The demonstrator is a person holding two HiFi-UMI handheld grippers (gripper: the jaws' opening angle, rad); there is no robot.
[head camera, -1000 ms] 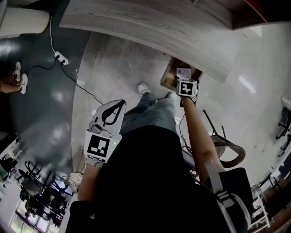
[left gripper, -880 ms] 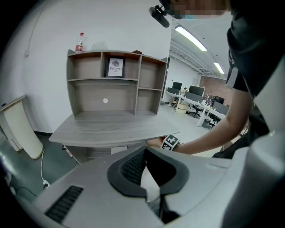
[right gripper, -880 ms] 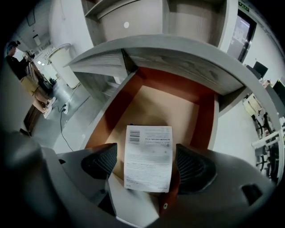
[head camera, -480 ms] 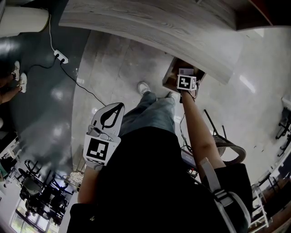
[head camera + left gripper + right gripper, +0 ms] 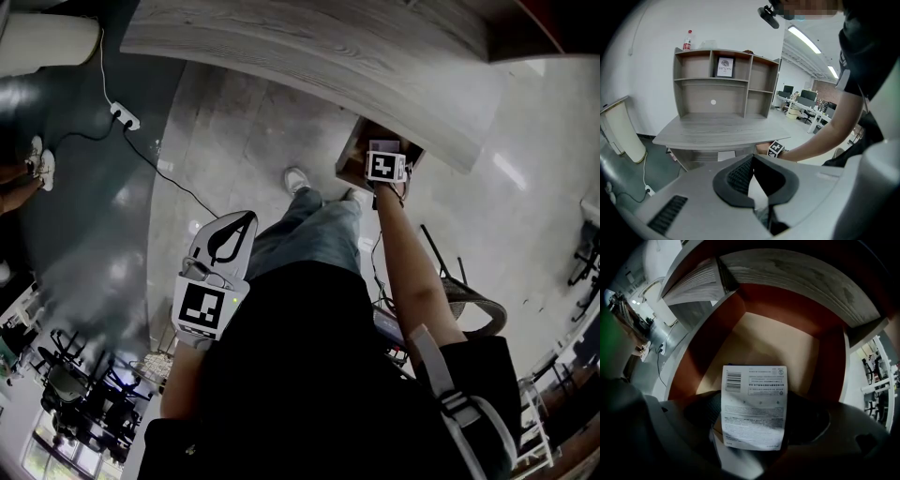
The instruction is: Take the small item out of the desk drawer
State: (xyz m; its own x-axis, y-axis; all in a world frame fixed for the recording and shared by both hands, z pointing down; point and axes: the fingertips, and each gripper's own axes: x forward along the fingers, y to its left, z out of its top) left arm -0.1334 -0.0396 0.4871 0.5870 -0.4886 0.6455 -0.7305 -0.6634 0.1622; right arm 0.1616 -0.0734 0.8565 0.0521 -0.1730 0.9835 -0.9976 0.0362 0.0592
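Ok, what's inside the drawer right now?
Only a white printed packet shows in the drawer, on its tan floor. Whatever is under it, and the near end, is covered.

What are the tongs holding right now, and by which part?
Nothing yet. The right tongs have just been opening and stand open around the white packet lying in the drawer, not gripping it. The left tongs are shut and empty.

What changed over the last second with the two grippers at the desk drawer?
The right gripper sank deeper into the open drawer, and its jaws have just been opening. The white printed packet stands between them, apparently not clamped yet. The left gripper stayed where it was, shut and empty, and the drawer stayed open.
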